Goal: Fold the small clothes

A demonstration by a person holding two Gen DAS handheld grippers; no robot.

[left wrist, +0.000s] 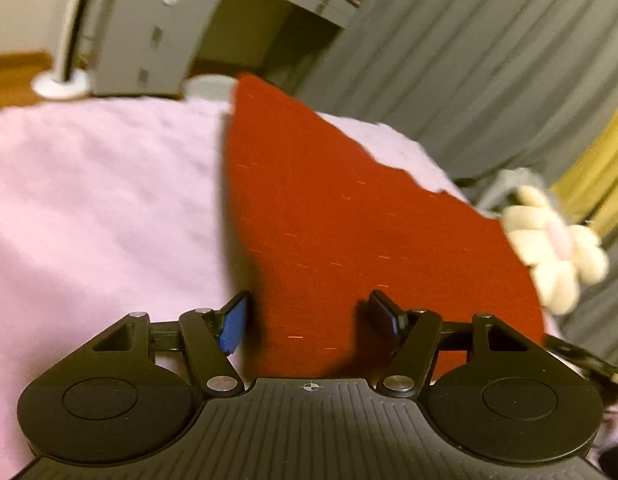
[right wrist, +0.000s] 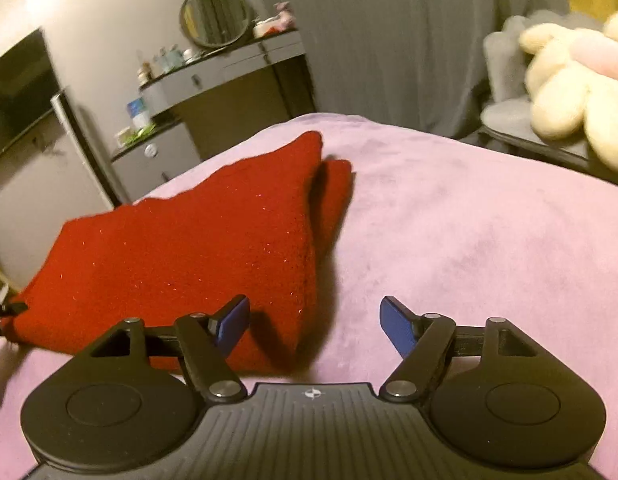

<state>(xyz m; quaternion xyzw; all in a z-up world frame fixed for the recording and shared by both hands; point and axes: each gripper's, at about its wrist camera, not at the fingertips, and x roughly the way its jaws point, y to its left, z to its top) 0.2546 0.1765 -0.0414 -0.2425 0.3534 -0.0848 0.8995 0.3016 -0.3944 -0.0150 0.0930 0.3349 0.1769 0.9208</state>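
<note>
- The left hand-held gripper [left wrist: 309, 316] stood released above the near edge of the red cloth [left wrist: 349, 220], its pads clear of it.
- The red cloth lay folded on the pink blanket [right wrist: 469, 240].
- The right hand-held gripper [right wrist: 315, 322] hung released, the cloth's near corner just beside its left finger [right wrist: 233, 322].
- A plush toy [right wrist: 569, 92] sat at far right.

Cloth: red garment [left wrist: 349, 216] lies flat on pink blanket [left wrist: 101, 200].
Left gripper [left wrist: 309, 316]: jaws apart over garment's near end, pads not pressing it.
Beyond: cream plush toy [left wrist: 557, 248], grey curtain [left wrist: 469, 60].
</note>
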